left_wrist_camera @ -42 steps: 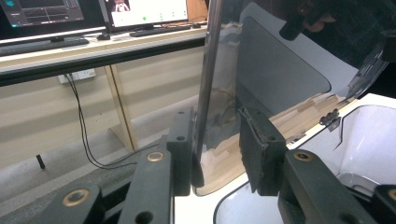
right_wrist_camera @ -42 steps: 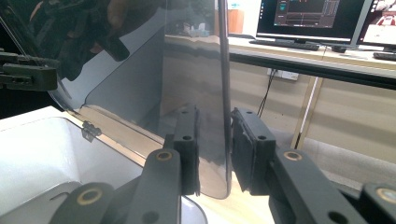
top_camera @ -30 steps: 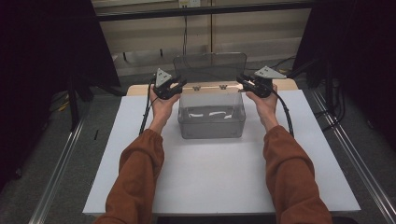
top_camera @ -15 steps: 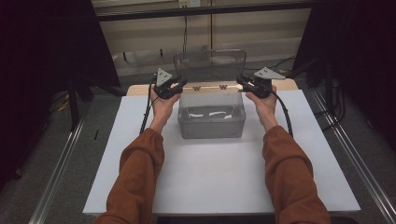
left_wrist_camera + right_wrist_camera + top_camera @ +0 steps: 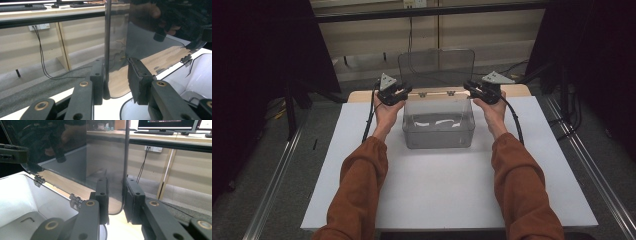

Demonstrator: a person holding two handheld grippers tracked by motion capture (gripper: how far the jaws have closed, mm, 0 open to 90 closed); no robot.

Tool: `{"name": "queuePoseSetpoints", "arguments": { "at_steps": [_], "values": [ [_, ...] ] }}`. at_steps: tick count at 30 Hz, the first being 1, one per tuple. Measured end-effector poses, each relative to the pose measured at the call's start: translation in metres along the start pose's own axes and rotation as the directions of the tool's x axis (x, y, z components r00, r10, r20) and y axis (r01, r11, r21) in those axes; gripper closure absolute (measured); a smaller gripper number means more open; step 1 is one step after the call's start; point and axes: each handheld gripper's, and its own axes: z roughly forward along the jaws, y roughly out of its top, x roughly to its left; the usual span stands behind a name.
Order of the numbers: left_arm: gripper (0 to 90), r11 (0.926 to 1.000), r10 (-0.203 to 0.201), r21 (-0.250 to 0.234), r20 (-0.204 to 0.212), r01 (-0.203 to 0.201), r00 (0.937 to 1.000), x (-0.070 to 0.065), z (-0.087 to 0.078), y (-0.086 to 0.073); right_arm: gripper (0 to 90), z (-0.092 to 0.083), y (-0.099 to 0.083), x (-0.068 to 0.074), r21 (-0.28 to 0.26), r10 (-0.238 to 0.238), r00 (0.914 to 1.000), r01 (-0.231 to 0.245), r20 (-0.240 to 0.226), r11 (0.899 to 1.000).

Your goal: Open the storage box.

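So here's where I'm at: the clear plastic box (image 5: 438,124) sits on the white table (image 5: 442,195) right between my two tongs, and its smoky see-through lid (image 5: 436,67) is standing straight up on the far side, hinged along the back rim.

My left gripper (image 5: 393,92) is at the lid's left edge and my right gripper (image 5: 480,90) is at its right edge, so the lid's long axis runs straight across from one tong to the other. Neither hand is nearer, it's pretty much symmetric.

In the left gripper view, the lid's edge (image 5: 108,45) runs up between my jaws. It sits tight against the left jaw, but there's a clear gap to the right one, so I'd call that gripper (image 5: 117,77) spread around the panel, not pinching yet. In the right gripper view it's similar: the panel edge (image 5: 126,155) is between the jaws, close to the right jaw with a little space on the other side. That gripper (image 5: 116,200) looks nearly closed on it, but I can't say for sure it's actually clamping.

The little hinges (image 5: 75,200) are down low just inside my right tong, so whichever way the lid swings next, it pivots around that back line, and both hands have to travel together.
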Motion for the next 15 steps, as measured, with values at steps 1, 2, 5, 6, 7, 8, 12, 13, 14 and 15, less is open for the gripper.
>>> {"name": "queuePoseSetpoints", "arguments": {
  "at_steps": [1, 2, 5, 6, 7, 8, 12, 13, 14, 15],
  "values": [
    [67.5, 1.0, -0.005, 0.004, -0.003, 0.005, 1.0, 0.0001, 0.001, 0.0001, 74.6, 0.0011, 0.0008, 0.0001, 0.003, 0.007, 1.0, -0.007, 0.002, 1.0],
    [67.4, 0.9999, -0.016, 0.003, -0.003, 0.016, 0.9999, 0.0002, 0.0019, 0.0001, 74.8, 0.0019, 0.0027, 0.0002, 0.011, 0.001, 1.0, -0.001, 0.005, 1.0],
    [67.4, 0.9996, -0.023, 0.016, -0.008, 0.023, 0.9997, 0.0011, 0.0041, 0.0005, 74.9, 0.0028, 0.0057, -0.0005, 0.027, -0.009, 1.0, 0.009, 0.001, 1.0],
    [67.3, 0.9995, -0.03, 0.012, -0.011, 0.03, 0.9995, 0.0006, 0.0051, 0.001, 75.1, 0.0031, 0.0052, -0.001, 0.023, -0.007, 1.0, 0.007, -0.003, 1.0],
    [67.3, 0.999, -0.037, 0.024, -0.007, 0.037, 0.9993, 0.0009, 0.0054, 0.0014, 75.3, 0.0033, 0.0048, -0.0014, 0.023, -0.004, 1.0, 0.004, 0.0, 1.0],
    [67.2, 0.9989, -0.038, 0.027, -0.008, 0.039, 0.9992, 0.0014, 0.0057, 0.0018, 75.2, 0.0036, 0.0045, -0.0015, 0.023, -0.004, 1.0, 0.004, 0.001, 1.0],
    [67.2, 0.9986, -0.037, 0.038, -0.012, 0.037, 0.9992, 0.0022, 0.0075, 0.0025, 75.1, 0.0053, 0.0048, -0.0016, 0.027, -0.001, 1.0, 0.001, 0.006, 1.0],
    [67.1, 0.9982, -0.042, 0.042, -0.008, 0.042, 0.9991, 0.0022, 0.0083, 0.0028, 75.0, 0.0059, 0.0049, -0.002, 0.027, -0.003, 1.0, 0.003, 0.006, 1.0],
    [67.1, 0.9981, -0.039, 0.047, -0.01, 0.039, 0.9992, 0.0029, 0.0089, 0.0032, 74.7, 0.0065, 0.0051, -0.0023, 0.03, -0.001, 1.0, 0.001, 0.008, 1.0],
    [67.0, 0.9979, -0.039, 0.05, -0.011, 0.039, 0.9992, 0.0032, 0.0093, 0.0035, 74.2, 0.0073, 0.0054, -0.0023, 0.036, 0.0, 0.9999, 0.0, 0.012, 0.999]
  ]
}}
